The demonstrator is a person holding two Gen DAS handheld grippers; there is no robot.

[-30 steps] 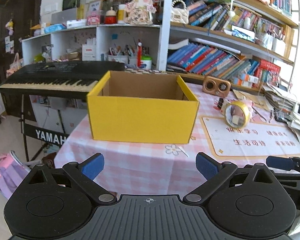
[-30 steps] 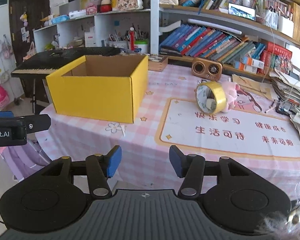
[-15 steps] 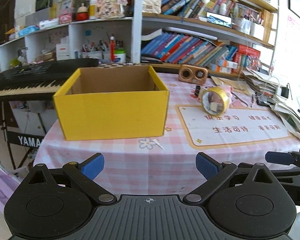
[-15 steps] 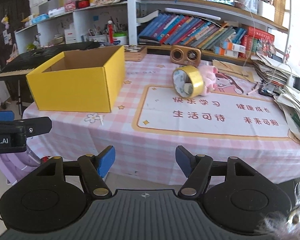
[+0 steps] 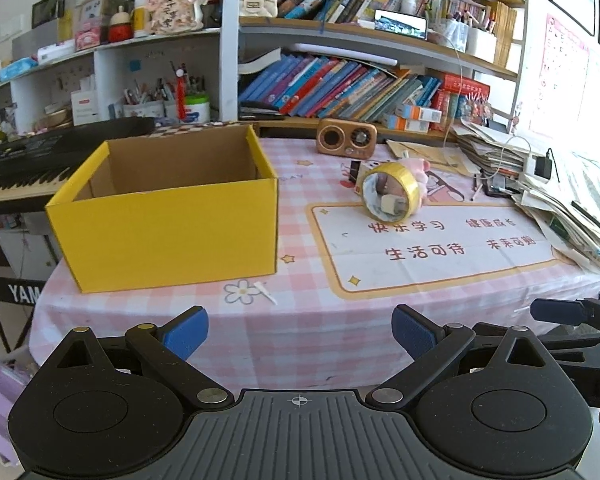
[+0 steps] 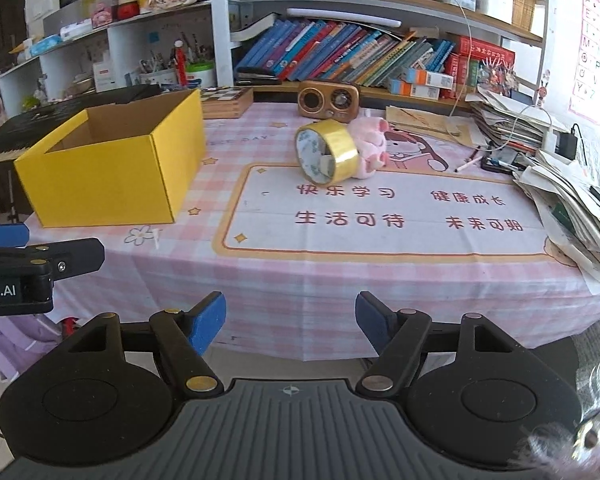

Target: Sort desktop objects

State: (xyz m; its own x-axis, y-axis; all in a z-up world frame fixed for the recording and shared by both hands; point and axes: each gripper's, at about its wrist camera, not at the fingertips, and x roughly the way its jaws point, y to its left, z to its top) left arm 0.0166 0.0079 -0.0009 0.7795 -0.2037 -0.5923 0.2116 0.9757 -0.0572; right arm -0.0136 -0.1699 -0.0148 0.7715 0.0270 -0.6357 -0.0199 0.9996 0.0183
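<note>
Both views have swung right since a second ago, so the tape [image 6: 326, 151] and pink toy [image 6: 370, 145] now sit nearer centre. The tape stands on edge mid-table, touching the toy, well right of the box [image 5: 168, 208], which looks empty. The left gripper [image 5: 300, 330] and right gripper [image 6: 290, 316] both hang wide open and empty off the table's [image 6: 340, 280] near edge. This looks like the approach; next, reach forward to straddle the tape.
</note>
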